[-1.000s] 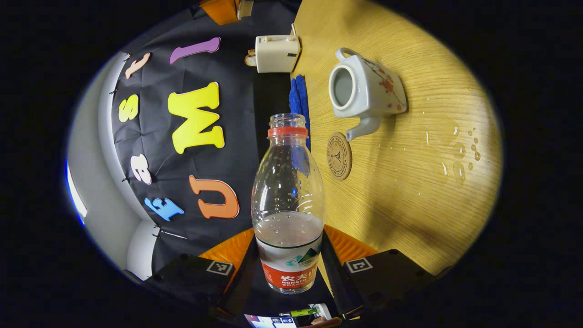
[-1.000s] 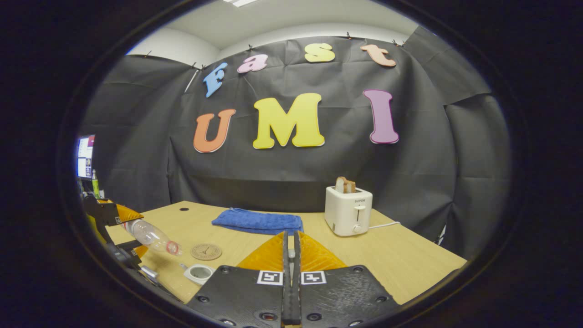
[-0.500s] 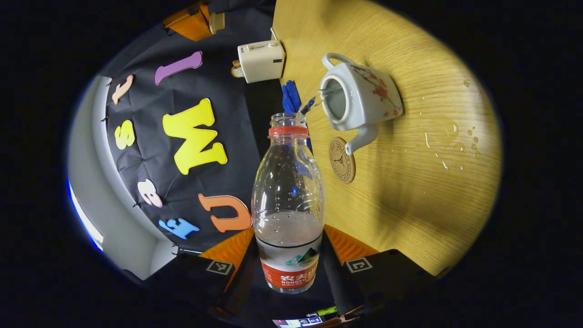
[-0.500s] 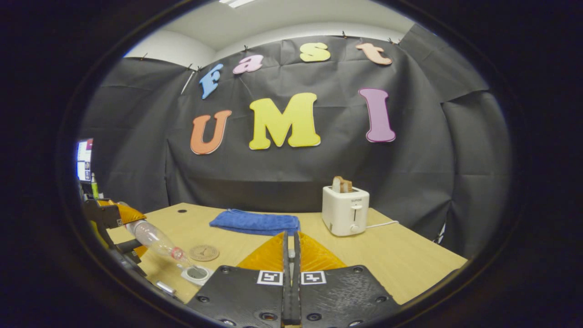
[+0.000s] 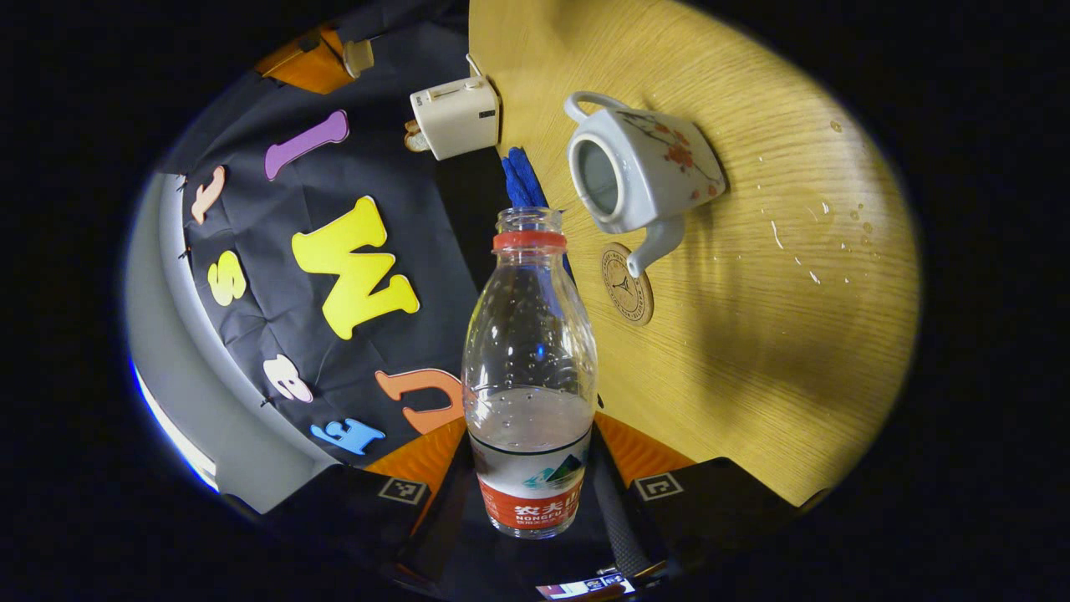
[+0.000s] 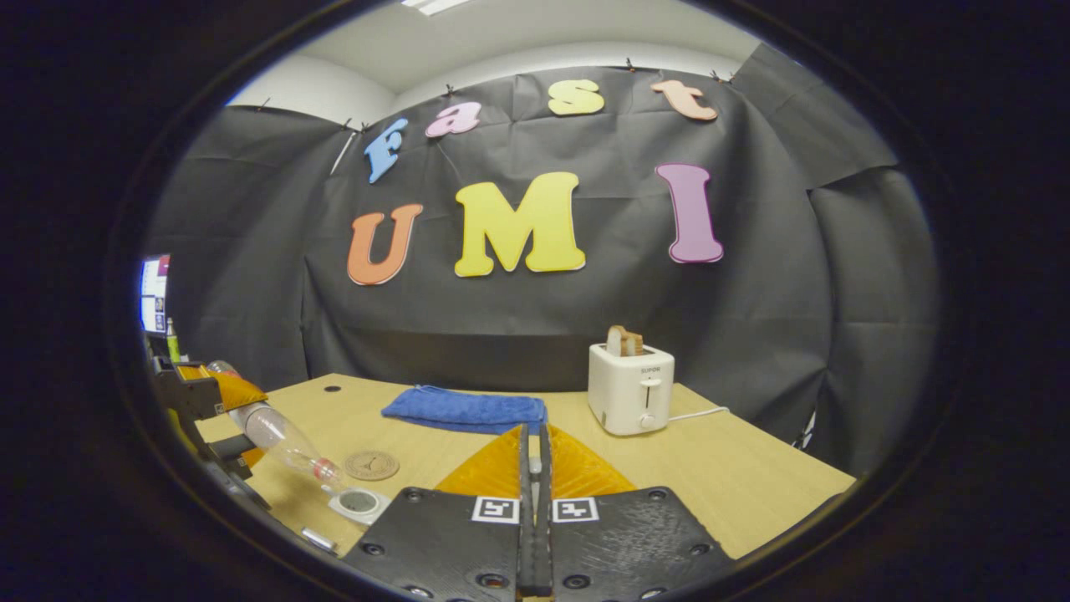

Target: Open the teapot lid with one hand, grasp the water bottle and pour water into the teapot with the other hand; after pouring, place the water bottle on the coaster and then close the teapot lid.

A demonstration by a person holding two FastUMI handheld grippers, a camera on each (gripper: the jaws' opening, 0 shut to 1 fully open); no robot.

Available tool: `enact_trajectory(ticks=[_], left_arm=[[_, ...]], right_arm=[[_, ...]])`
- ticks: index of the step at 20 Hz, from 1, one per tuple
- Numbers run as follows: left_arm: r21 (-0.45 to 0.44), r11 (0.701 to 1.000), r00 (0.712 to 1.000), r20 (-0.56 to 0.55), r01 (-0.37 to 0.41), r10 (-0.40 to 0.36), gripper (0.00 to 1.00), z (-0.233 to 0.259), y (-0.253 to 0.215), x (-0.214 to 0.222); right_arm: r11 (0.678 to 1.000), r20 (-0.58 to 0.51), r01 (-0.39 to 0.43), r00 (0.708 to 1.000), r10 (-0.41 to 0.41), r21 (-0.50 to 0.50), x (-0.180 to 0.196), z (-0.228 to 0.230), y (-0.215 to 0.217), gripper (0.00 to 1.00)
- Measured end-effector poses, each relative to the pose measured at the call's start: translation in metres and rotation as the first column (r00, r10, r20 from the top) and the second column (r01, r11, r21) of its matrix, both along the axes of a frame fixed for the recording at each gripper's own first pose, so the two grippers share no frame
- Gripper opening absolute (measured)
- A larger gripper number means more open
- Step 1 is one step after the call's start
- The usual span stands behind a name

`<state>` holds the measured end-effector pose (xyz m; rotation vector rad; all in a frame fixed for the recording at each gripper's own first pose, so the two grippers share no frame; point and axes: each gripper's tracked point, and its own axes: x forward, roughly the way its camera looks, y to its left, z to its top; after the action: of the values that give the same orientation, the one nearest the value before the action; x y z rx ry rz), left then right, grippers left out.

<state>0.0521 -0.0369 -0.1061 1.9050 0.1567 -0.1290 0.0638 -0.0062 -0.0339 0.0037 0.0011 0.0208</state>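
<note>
The left tool (image 5: 531,493) is seen at the bottom centre of the left gripper view, its two fingers (image 5: 443,502) pressed against either side of the water bottle (image 5: 529,368), and at the lower left of the right gripper view it is tilted downward. The right tool (image 6: 535,510) is held level at the bottom centre of the right gripper view, its fingers closed together.

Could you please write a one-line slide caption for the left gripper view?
Left gripper tips an uncapped water bottle toward the open teapot, coaster beside its spout.
</note>
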Motion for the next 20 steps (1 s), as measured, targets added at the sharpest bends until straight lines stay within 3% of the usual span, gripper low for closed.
enact_trajectory(ticks=[6, 10, 20], left_arm=[[0.115, 0.993, 0.999, 0.035, 0.014, -0.018, 0.75, 0.011, -0.004, 0.004], [0.232, 0.971, 0.996, 0.054, 0.052, -0.066, 0.75, 0.019, -0.012, 0.006], [0.343, 0.934, 0.991, 0.053, 0.096, -0.122, 0.75, 0.029, -0.025, 0.009]], right_arm=[[1.0, 0.003, -0.004, 1.0, 0.004, -0.003, -0.001, 0.002, 0.002, 0.0], [1.0, 0.004, -0.005, 1.0, 0.005, 0.003, -0.001, 0.002, 0.0, 0.0], [1.0, 0.0, 0.005, 1.0, -0.005, 0.022, -0.001, 0.003, -0.006, 0.0]])
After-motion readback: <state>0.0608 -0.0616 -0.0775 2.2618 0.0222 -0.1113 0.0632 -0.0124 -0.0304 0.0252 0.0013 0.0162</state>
